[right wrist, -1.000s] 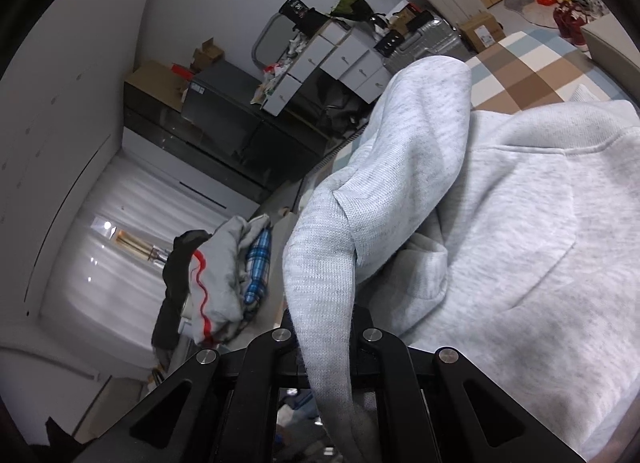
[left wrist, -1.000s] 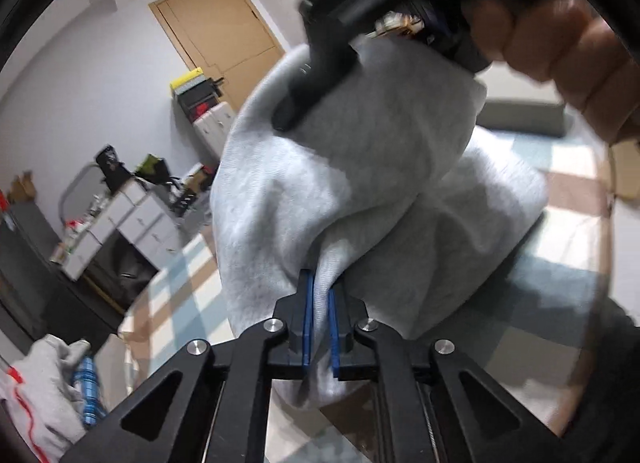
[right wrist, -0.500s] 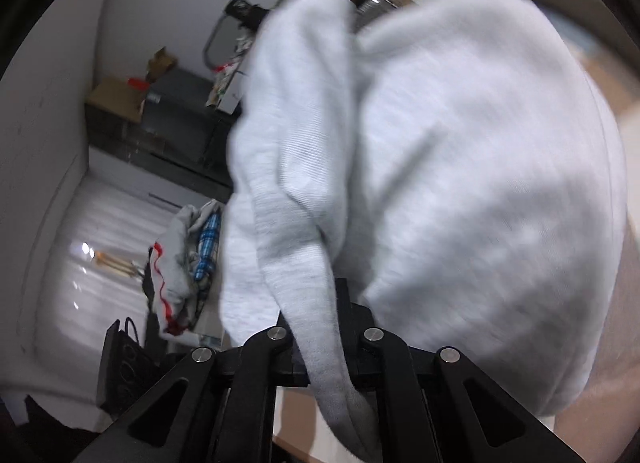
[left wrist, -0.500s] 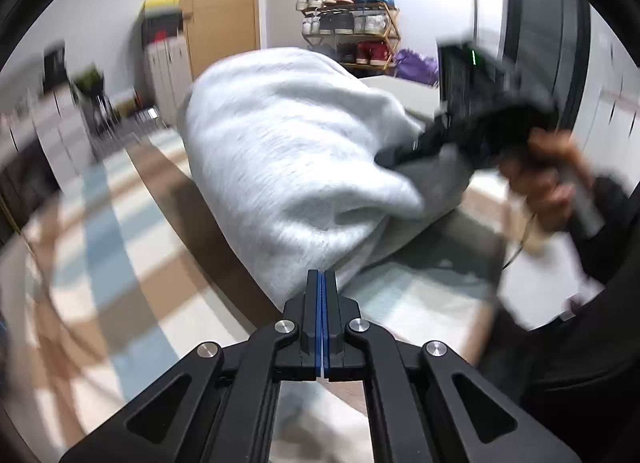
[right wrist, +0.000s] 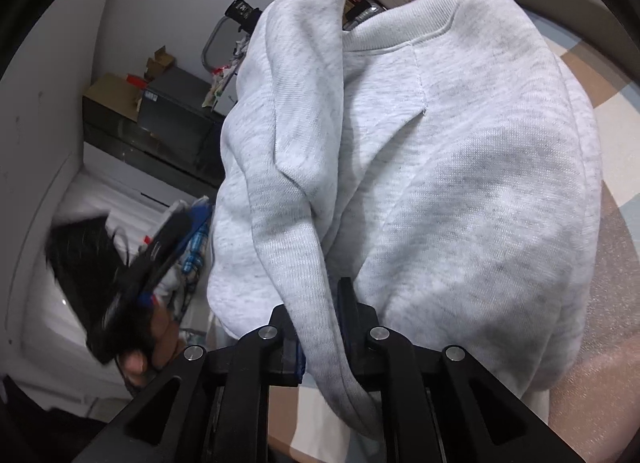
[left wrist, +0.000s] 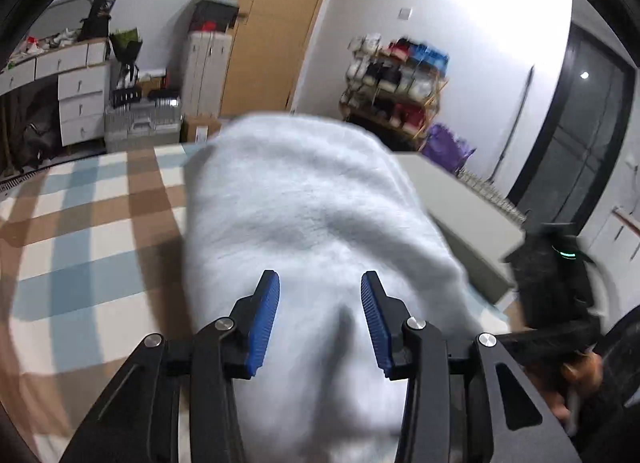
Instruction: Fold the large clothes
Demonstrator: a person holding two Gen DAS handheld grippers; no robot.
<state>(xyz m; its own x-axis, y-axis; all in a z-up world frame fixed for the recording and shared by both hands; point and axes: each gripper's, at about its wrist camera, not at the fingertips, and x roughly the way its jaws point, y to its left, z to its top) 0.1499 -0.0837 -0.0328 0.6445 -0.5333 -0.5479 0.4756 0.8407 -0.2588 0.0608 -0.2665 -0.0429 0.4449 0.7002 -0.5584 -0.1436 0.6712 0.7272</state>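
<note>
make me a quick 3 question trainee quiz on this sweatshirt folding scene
1. True or false: the left gripper is clamped on the grey sweatshirt.
2. Which part of the sweatshirt lies between the right gripper's jaws? A) ribbed sleeve cuff B) collar C) pocket
3. Fill in: the sweatshirt lies on a ____ patterned cover.

Key:
1. False: its jaws are opening, pads clear of the cloth.
2. A, the sleeve cuff; these jaws are opening too.
3. Checked.

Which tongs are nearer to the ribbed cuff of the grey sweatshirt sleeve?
Right. The right tongs are opening with the sleeve cuff between their jaws; the left tongs, also opening, hover over the sweatshirt body.
</note>
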